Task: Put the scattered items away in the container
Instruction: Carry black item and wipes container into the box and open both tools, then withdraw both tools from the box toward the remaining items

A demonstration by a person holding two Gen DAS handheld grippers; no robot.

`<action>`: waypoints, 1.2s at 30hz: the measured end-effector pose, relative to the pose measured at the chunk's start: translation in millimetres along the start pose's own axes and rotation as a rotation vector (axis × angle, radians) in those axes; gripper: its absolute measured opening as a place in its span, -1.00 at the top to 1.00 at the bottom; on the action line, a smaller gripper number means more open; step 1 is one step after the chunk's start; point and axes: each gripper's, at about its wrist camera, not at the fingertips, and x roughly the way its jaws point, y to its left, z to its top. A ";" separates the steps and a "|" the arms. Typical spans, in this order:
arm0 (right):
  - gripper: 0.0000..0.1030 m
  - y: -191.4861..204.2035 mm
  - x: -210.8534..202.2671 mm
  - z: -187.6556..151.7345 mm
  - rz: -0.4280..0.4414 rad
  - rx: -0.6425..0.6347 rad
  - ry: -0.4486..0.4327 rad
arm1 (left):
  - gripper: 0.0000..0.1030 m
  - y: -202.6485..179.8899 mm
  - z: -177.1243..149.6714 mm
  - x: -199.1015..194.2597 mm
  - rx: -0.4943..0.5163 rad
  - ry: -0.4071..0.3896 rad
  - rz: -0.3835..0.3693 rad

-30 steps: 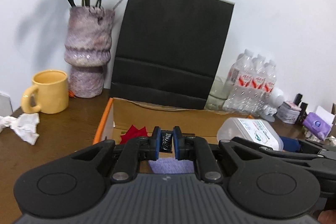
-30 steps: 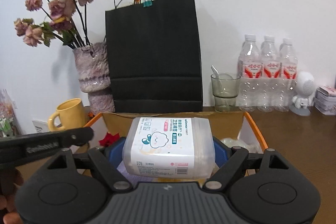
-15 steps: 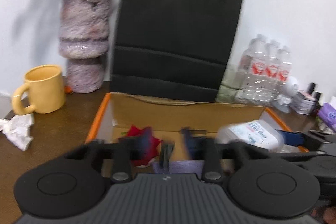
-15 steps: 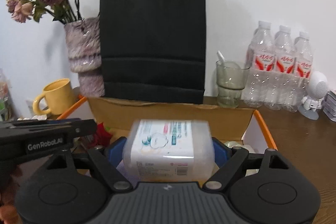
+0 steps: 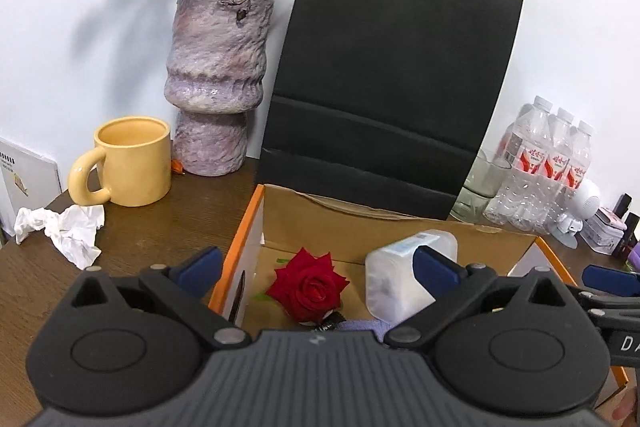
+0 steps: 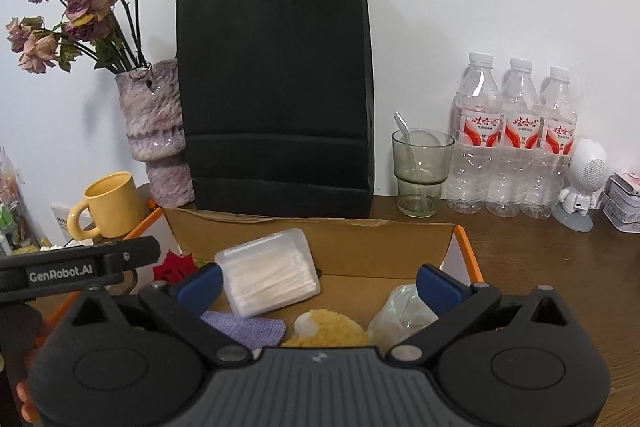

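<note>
An orange-rimmed cardboard box [image 5: 240,227] [image 6: 464,247] sits just ahead of both grippers. Inside lie a red rose [image 5: 308,287] [image 6: 176,265], a clear box of cotton swabs [image 5: 400,275] [image 6: 268,271] resting tilted, a purple cloth [image 6: 244,327], a yellow puff [image 6: 328,327] and a crumpled plastic bag [image 6: 400,311]. My left gripper [image 5: 318,263] hovers over the box's left half, its jaws opening wide with nothing gripped. My right gripper [image 6: 319,283] hangs over the right half, its jaws opening too. The swab box lies free, beyond its pads.
A tall black paper bag [image 6: 276,99] stands right behind the box. Left of it are a mottled vase [image 5: 218,83] of dried flowers, a yellow mug [image 5: 128,163] and a crumpled tissue [image 5: 68,231]. To the right stand a glass [image 6: 420,171], three water bottles [image 6: 516,139] and a white figurine [image 6: 580,183].
The left jaws went from shut on a small dark thing to wide open. The right jaws widened and the swab box dropped from between them into the cardboard box.
</note>
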 end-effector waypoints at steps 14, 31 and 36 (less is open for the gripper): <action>-1.00 6.3 -6.5 0.2 -0.003 -0.013 0.004 | -1.00 -6.5 -2.2 -21.1 0.008 -0.056 -0.017; -1.00 14.7 -83.4 -14.8 -0.007 -0.015 -0.030 | -1.00 -12.6 -14.9 -93.1 0.013 -0.072 -0.030; -1.00 15.8 -114.9 -28.6 -0.010 -0.025 -0.031 | -1.00 -12.1 -25.5 -122.6 0.027 -0.074 -0.035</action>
